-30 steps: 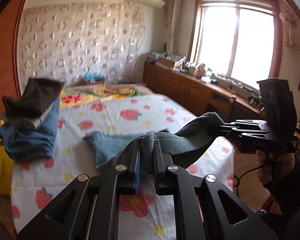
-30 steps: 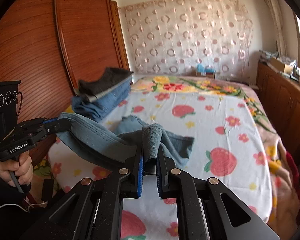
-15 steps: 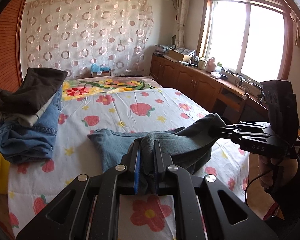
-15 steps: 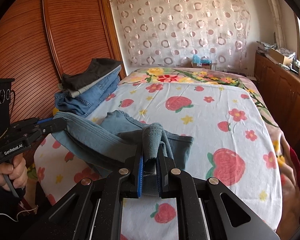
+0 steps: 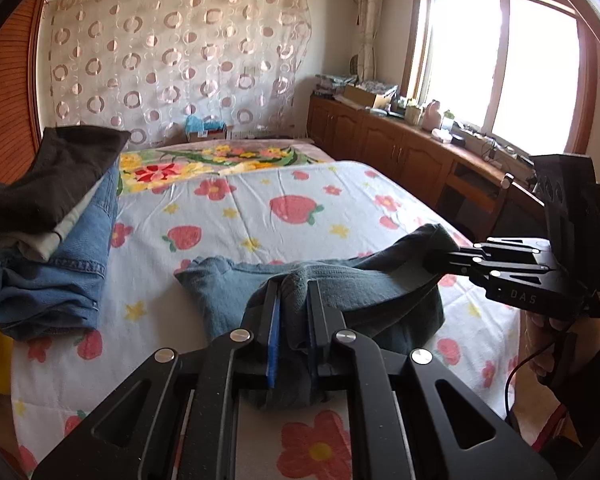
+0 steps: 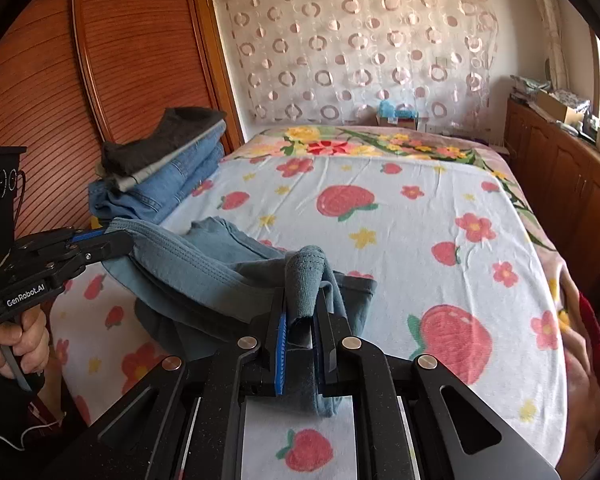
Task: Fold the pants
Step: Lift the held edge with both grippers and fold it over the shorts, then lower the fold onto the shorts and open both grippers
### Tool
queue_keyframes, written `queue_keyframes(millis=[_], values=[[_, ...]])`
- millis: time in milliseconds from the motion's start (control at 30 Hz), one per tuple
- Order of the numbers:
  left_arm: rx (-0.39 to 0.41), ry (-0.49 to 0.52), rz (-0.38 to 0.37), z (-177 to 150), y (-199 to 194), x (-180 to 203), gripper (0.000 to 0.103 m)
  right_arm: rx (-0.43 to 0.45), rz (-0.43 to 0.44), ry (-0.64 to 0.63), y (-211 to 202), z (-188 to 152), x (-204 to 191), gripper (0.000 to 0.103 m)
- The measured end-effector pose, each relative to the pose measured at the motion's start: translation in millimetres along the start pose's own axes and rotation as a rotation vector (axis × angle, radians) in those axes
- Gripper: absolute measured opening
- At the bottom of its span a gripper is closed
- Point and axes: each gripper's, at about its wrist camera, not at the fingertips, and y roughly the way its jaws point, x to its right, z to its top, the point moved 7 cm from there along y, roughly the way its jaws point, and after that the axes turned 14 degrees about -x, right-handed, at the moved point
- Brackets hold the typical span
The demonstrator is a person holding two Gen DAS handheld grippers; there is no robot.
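Right up close, the left gripper (image 5: 291,300) has its two fingers pinched tight on a bunched fold of the grey-blue pants (image 5: 340,284), cloth squeezed up between the blue pad and the black one and a tail of fabric hanging down under the jaws. Same story at the right gripper (image 6: 302,312): fingers clamped on a rolled hem of the pants (image 6: 204,276), the fold poking up above the tips and a strip drooping below. Between the two tools the pants stretch in a sagging band, lifted at both ends. From the left tool, the right gripper (image 5: 448,260) comes in from the right side, biting a dark corner of the cloth, the person's right hand (image 5: 548,340) wrapped round its handle. From the right tool, the left gripper (image 6: 112,240) reaches in from the left, gripping the stitched waistband edge, left hand (image 6: 20,344) on the trigger below. Just ahead of both tools, the rest of the pants trails down and rests crumpled on the bedsheet (image 5: 260,208), white with strawberries and flowers. Further ahead and to the left, a stack of folded clothes (image 5: 48,232): blue denim at the bottom, pale cloth in the middle, dark garment on top, beside the wooden wardrobe (image 6: 120,60). Far off, a circle-patterned curtain (image 5: 172,60) along the back wall, wooden cabinets (image 5: 400,156) to the right under a bright window (image 5: 500,68)
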Motion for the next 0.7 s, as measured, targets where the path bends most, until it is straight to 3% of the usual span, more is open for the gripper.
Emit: queue_keyframes(millis=[567,667,700], values=[[-0.048,-0.002,0.034,15,32,-16,0.012,-0.056,-0.013,0.029,38,21,12,0.011],[-0.055,-0.004,0.034,11,33,-18,0.019,-0.062,-0.016,0.033,41,19,13,0.011],[-0.056,-0.010,0.037,9,33,-20,0.026,-0.062,-0.017,0.033,42,19,14,0.011]])
